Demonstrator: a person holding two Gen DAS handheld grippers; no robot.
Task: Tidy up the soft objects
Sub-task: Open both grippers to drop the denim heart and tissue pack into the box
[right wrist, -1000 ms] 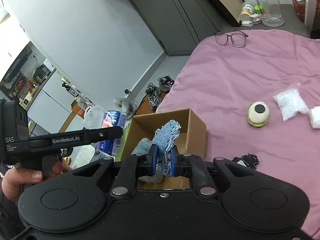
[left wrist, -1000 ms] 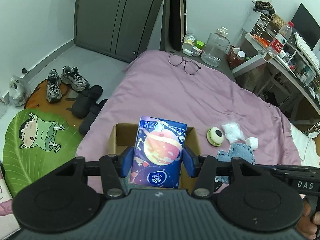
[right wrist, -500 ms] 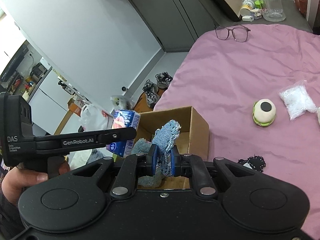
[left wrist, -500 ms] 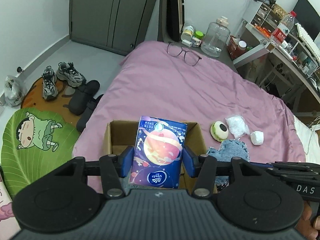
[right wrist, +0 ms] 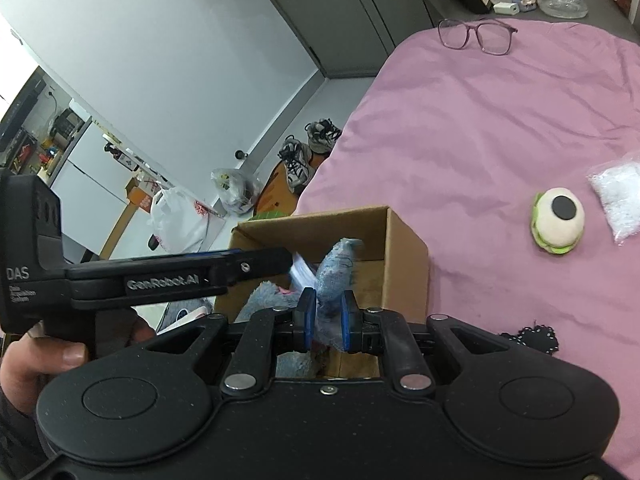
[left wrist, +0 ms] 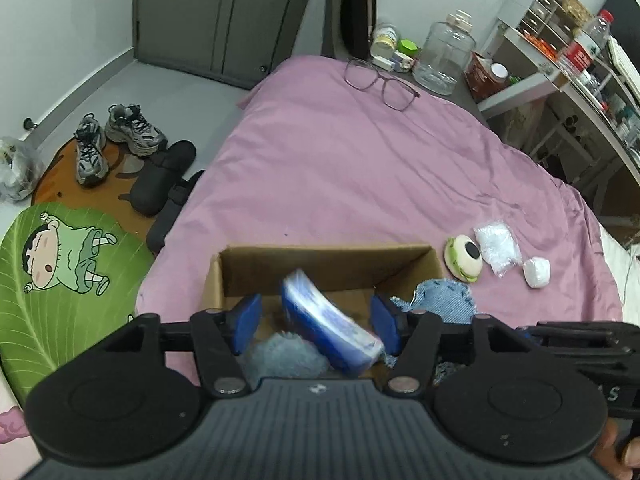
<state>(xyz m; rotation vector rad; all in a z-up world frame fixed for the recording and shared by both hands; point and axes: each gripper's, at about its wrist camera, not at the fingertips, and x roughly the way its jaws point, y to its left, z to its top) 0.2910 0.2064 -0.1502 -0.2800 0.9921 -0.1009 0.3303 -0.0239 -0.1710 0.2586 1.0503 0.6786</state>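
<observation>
Between the left claw's pads: a blue tissue pack (left wrist: 330, 330) is seen tilted and blurred, clear of both pads, dropping into the box (left wrist: 320, 256).
Left claw (left wrist: 318, 322): jaws are opening; the pack is between them but is not pressed by either pad.
Right claw (right wrist: 324, 314): closed tight on a denim scrap (right wrist: 336, 268), held above the box's near right corner.
Under both claws: the box sits on the pink bedspread (left wrist: 360, 168); a fluffy blue cloth (left wrist: 280, 356) already lies inside.
Pack handling: judged light and squashy, with a slick wrapper; best taken across its broad faces.
Denim handling: limp and light, likely to flop; a pinch anywhere along the fold should do, and it is judged to fall freely when let go.
Right of the claws: a round plush (right wrist: 558, 220), a clear bag (right wrist: 618, 196) and a small white wad (left wrist: 536, 272) wait on the bed; all are judged soft and easily pinched at the middle.
Near right of the right claw: a black lace piece (right wrist: 534, 338) lies flat.
Edges: the box walls are thin card; the two claws are crowded over one opening.
Open room: wide bare bedspread lies ahead; glasses (left wrist: 380, 82) rest far ahead, well apart.
</observation>
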